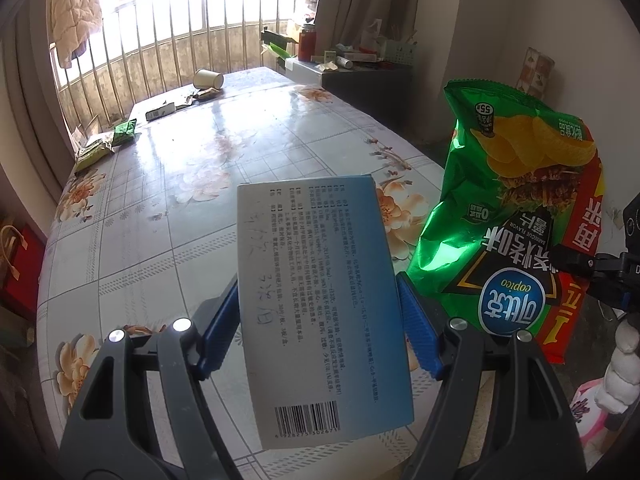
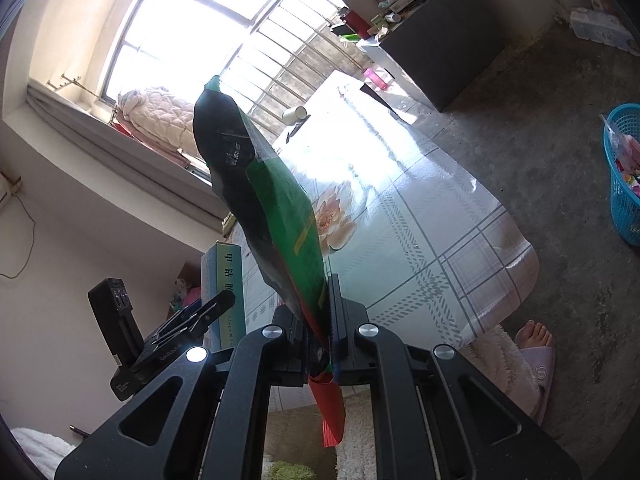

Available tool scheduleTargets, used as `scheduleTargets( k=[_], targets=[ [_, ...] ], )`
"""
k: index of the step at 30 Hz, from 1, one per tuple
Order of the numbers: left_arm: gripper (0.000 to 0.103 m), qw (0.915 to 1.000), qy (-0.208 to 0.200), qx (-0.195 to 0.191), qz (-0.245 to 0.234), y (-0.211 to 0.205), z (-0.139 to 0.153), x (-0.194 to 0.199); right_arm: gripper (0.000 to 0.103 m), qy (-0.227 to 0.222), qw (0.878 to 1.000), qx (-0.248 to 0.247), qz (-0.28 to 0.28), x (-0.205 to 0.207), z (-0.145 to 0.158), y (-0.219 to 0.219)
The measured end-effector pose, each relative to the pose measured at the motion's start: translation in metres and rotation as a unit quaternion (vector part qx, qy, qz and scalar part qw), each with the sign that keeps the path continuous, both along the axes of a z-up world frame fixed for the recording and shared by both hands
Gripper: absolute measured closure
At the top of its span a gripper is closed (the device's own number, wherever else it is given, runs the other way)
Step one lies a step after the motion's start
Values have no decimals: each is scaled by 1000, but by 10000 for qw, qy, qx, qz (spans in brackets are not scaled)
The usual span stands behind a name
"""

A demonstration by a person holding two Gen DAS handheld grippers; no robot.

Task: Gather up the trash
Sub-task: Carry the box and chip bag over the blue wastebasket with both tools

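L tongs [image 1: 318, 304] clamp blue box [image 1: 320, 300]; R tongs [image 2: 324, 316] pinch chip bag [image 2: 276, 208].

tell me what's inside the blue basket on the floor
The blue basket sits at the right wrist view's edge, partly cut off. Pink and colourful wrappers and a clear plastic piece show above its rim. Anything deeper is hidden by its wall.
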State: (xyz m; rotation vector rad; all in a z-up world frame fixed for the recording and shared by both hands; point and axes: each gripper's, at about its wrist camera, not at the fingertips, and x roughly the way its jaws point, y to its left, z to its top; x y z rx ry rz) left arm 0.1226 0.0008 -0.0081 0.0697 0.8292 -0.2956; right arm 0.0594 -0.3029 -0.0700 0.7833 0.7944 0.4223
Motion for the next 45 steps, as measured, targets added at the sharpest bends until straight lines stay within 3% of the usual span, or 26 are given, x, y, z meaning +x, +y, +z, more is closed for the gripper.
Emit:
scheduleTargets(
  k=[14, 26, 37, 45],
  targets=[
    [33, 9999, -113, 129, 20, -6, 6, -3, 96, -166, 9990, 413, 15, -5, 5, -13],
    [33, 9991, -256, 282, -184, -40, 18, -6, 96, -373, 9964, 719, -265, -26, -2, -49],
    [33, 9965, -347, 281, -713, -103, 28, 1, 97, -473, 9894, 1161, -735, -52, -21, -100],
    [33, 9882, -336, 265, -1468, -179, 33, 13, 97, -612, 9787, 1451, -1317, -80, -40, -149]
  ],
)
